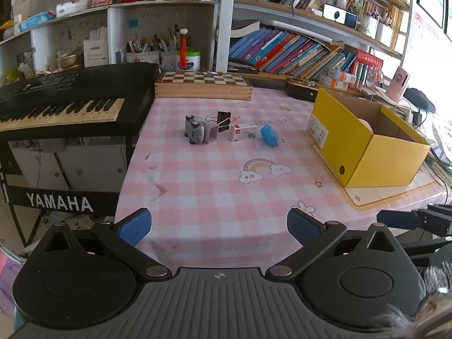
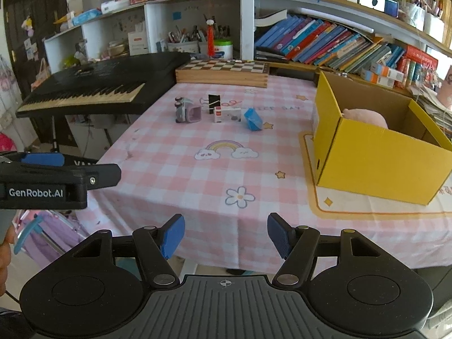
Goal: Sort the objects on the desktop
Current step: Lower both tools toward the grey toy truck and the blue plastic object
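Both grippers, left [image 1: 219, 227] and right [image 2: 226, 236], spread and empty, tilted down over the near table [image 1: 214, 186] edge.

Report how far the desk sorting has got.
Done: one pink soft thing already lies in the yellow box. In hand: nothing; the left gripper and right gripper are both open, empty, short of the items. Left: the grey toy, binder clip, small white box and blue object on the pink cloth.

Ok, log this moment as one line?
left gripper: open, empty | right gripper: open, empty | toy, clip, carton, blue item: on table | box: holds pink item
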The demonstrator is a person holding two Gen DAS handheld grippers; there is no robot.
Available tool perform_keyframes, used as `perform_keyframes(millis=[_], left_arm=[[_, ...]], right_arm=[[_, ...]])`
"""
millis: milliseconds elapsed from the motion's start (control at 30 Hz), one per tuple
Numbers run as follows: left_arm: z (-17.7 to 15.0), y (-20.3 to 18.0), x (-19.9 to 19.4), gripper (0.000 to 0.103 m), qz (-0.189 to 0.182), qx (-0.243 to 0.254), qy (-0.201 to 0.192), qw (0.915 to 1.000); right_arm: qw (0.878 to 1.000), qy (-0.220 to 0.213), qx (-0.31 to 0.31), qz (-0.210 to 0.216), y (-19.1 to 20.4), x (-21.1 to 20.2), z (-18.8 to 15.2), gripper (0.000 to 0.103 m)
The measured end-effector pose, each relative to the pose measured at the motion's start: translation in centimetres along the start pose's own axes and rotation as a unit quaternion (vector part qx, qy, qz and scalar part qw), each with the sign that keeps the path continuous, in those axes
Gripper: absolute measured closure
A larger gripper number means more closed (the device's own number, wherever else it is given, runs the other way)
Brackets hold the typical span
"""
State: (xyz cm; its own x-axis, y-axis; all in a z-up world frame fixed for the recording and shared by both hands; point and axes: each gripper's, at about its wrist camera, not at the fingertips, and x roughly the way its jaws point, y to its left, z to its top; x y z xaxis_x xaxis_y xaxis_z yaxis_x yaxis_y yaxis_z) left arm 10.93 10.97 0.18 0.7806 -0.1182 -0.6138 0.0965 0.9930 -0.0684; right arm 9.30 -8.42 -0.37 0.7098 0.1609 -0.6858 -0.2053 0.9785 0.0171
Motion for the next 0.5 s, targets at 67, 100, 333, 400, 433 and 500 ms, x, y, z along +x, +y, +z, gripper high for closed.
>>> perform_keyframes(millis=[67, 100, 333, 400, 433, 500], left_arm=[[0.5, 0.0, 0.6, 0.000, 0.004, 0.000, -0.001, 1.0000], [0.7, 0.0, 1.0, 0.000, 0.005, -0.002, -0.001, 1.0000], [2.6, -0.1, 4.3, 0.000, 0.011, -0.008, 0.013, 0.9998], [3.1, 0.0, 5.1, 0.000, 0.014, -0.011, 0.015, 0.9997], [3.4, 0.0, 5.6, 0.000, 0.016, -0.014, 0.017, 0.9996], [3.9, 0.1, 6.4, 0.000, 0.019, -0.018, 0.021, 0.9994]], right_arm=[[1.000, 0.004, -0.002, 0.004, -0.3, 0.8, 0.6, 0.037], [1.000, 0.004, -0.005, 0.005, -0.4, 1.1, 0.9, 0.037], [1.000, 0.007, -0.017, 0.015, -1.5, 4.2, 3.5, 0.037], [1.000, 0.009, -0.021, 0.020, -1.6, 5.0, 4.1, 0.037], [0.999, 0.010, -0.025, 0.024, -1.8, 5.5, 4.5, 0.037], [0.999, 0.012, -0.030, 0.030, -1.9, 6.3, 5.1, 0.037]])
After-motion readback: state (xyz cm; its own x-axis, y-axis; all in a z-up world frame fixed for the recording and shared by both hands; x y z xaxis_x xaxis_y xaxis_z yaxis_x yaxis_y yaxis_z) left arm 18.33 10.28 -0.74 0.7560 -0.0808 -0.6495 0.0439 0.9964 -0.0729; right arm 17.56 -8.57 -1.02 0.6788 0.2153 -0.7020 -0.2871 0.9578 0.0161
